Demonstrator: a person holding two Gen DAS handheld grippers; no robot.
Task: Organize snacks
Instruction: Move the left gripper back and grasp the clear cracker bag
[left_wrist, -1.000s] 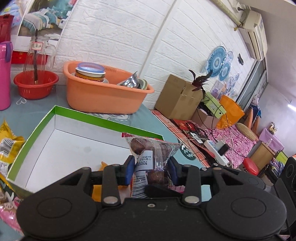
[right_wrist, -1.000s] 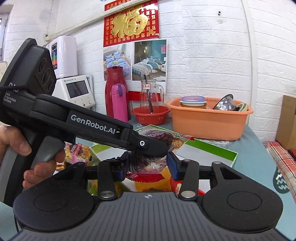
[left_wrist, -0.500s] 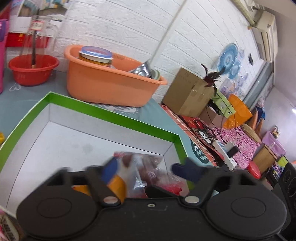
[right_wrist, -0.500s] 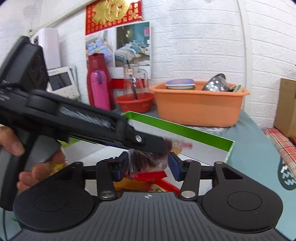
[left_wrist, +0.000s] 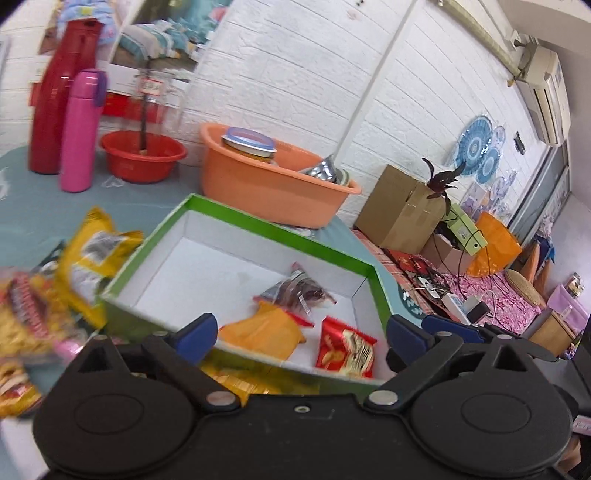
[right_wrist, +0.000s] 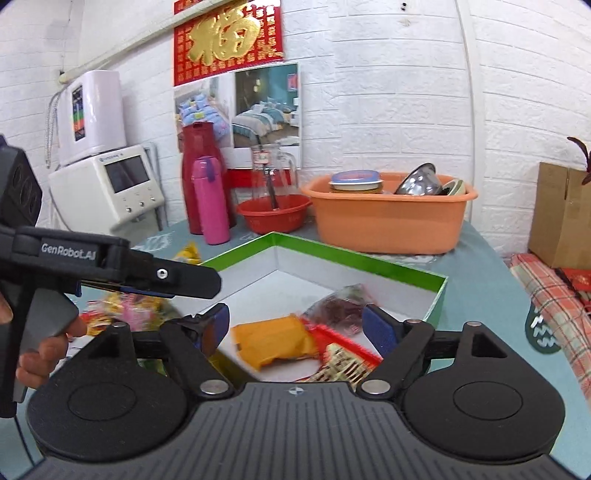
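— Where do the grippers stand?
— The left gripper (left_wrist: 301, 338) and right gripper (right_wrist: 295, 326) gape wide, having just opened; neither holds anything.
— And the snacks?
— The clear packet (left_wrist: 297, 293), orange packet (left_wrist: 264, 330) and red packet (left_wrist: 345, 352) lie in the green-rimmed box (left_wrist: 280, 234); blurred packets (left_wrist: 48, 291), perhaps crisps, are beside it.

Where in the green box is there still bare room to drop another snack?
The green box floor is bare toward its far and left walls. Crowded: the near right corner, with the clear packet, orange packet and red packet.
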